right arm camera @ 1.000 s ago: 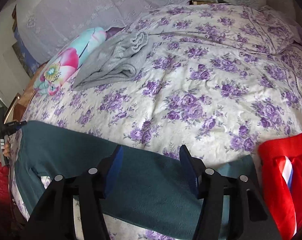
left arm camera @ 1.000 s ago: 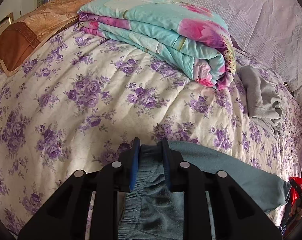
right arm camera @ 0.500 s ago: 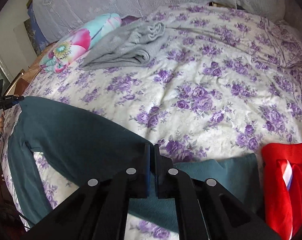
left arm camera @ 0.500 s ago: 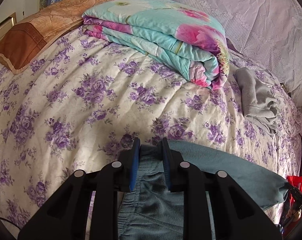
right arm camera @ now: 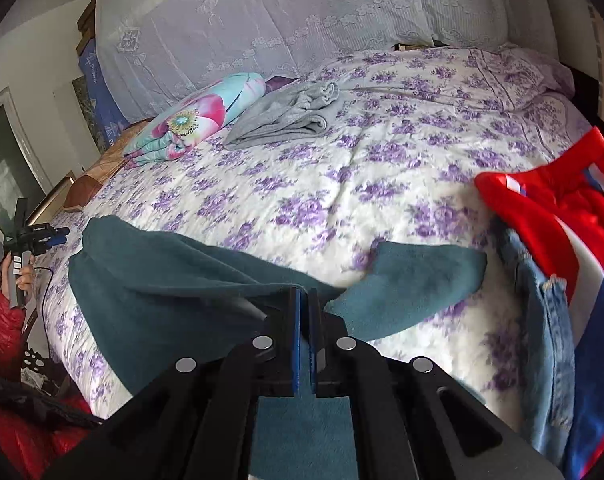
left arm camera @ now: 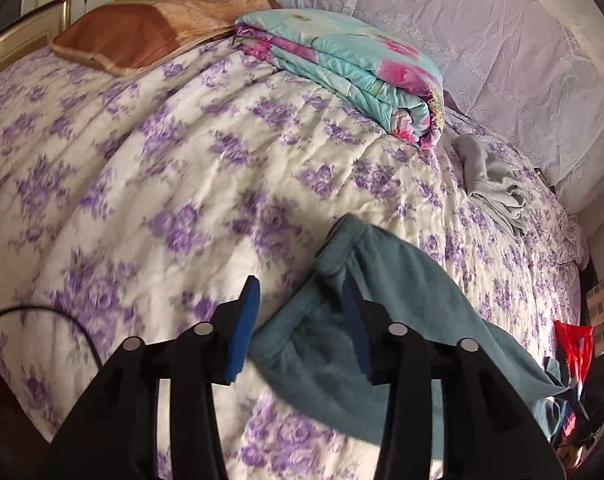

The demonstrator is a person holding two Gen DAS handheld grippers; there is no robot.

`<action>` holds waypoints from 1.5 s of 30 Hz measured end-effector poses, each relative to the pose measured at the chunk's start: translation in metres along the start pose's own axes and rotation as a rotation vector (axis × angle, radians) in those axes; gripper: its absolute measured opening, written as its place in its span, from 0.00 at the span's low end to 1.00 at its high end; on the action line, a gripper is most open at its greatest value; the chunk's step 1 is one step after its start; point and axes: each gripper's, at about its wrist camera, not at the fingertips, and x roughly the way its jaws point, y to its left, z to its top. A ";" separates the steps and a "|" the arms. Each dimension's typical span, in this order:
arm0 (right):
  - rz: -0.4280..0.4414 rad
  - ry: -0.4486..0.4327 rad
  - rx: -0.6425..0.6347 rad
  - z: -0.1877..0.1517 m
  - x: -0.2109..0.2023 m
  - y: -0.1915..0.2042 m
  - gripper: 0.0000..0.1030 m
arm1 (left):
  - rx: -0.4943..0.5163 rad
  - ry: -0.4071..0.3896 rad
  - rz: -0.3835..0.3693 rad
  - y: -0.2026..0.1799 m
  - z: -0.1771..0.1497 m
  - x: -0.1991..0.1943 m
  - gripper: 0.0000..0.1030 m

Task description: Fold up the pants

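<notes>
teal pants [left arm camera: 386, 344] lie spread on the bed's purple-flowered quilt [left arm camera: 174, 184], lower centre to lower right in the left wrist view, waistband end bunched and lifted a bit near frame centre. left tongs [left arm camera: 300, 322] are opening, jaws stand apart, blue pads showing; the right-hand finger sits against the pants fabric, the left-hand finger is over bare quilt. pads do not press the cloth from both sides, so nothing is gripped there.

right wrist view: right tongs [right arm camera: 304, 326] are closed tight on a fold of the teal pants [right arm camera: 158, 292], cloth pinched between the pads at lower centre and draping away to both sides, the wide part running to the left of the frame, a shorter flap to the right. more teal fabric shows under the tongs at the bottom edge.

folded floral comforter [left arm camera: 354, 68] sits upper centre of the left view, brown pillow [left arm camera: 150, 28] just left of it, touching. grey garment [right arm camera: 298, 116] lies crumpled just right of the comforter in the right view, upper centre. red garment with white and blue stripes [right arm camera: 562, 216] at the right edge, denim piece [right arm camera: 546, 328] just beside it, lower right. far left of the right view, a person's hand [right arm camera: 20, 276] holds the other gripper's handle, red sleeve [right arm camera: 4, 332] below it.
</notes>
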 end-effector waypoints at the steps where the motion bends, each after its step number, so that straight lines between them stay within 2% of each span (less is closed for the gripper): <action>1: 0.002 0.004 0.007 -0.004 0.002 -0.001 0.03 | -0.032 0.018 -0.026 0.006 -0.008 -0.001 0.45; 4: 0.008 0.003 0.025 -0.007 0.006 0.000 0.03 | -0.090 0.085 -0.105 0.011 -0.025 0.002 0.45; 6: 0.010 -0.006 0.023 -0.005 0.006 0.000 0.03 | -0.085 0.088 -0.118 0.004 -0.026 0.005 0.45; 9: 0.010 -0.017 0.019 -0.002 0.004 0.002 0.03 | -0.081 0.082 -0.109 -0.010 -0.017 0.013 0.45; 14: 0.010 -0.015 0.028 -0.001 0.004 0.000 0.03 | -0.094 0.124 -0.079 -0.028 0.005 0.047 0.45; 16: 0.010 -0.016 0.034 -0.001 0.004 -0.001 0.03 | -0.101 0.137 -0.043 -0.032 0.009 0.059 0.45; 19: 0.008 -0.021 0.035 0.000 0.003 0.000 0.03 | -0.119 0.152 -0.044 -0.034 0.011 0.068 0.44; 21: 0.005 -0.026 0.034 0.001 0.002 0.000 0.03 | -0.122 0.147 -0.044 -0.035 0.012 0.067 0.29; 23: 0.000 -0.028 0.033 0.002 0.001 0.000 0.03 | -0.110 0.137 -0.054 -0.036 0.013 0.063 0.06; 24: -0.005 -0.031 0.032 0.002 0.001 0.000 0.03 | -0.105 0.125 -0.057 -0.036 0.015 0.058 0.03; 27: -0.019 -0.051 0.031 0.003 -0.008 0.003 0.03 | -0.093 0.080 -0.086 -0.034 0.022 0.037 0.02; 31: -0.043 -0.056 -0.002 -0.003 -0.029 0.011 0.02 | -0.076 0.069 -0.145 -0.027 0.020 0.003 0.02; 34: -0.067 -0.053 -0.005 -0.017 -0.048 0.013 0.02 | -0.047 0.073 -0.112 -0.015 0.003 -0.013 0.02; 37: -0.087 -0.036 0.007 -0.036 -0.054 0.009 0.02 | -0.051 0.121 -0.089 0.002 -0.021 -0.007 0.02; 40: -0.056 -0.003 0.039 -0.049 -0.044 0.006 0.02 | -0.075 0.162 -0.065 0.018 -0.041 0.011 0.03; 43: -0.012 0.014 0.075 -0.053 -0.034 0.008 0.05 | -0.142 0.179 -0.106 0.033 -0.051 0.022 0.03; 45: 0.001 0.010 0.102 -0.053 -0.032 0.008 0.05 | -0.150 0.165 -0.121 0.035 -0.054 0.023 0.03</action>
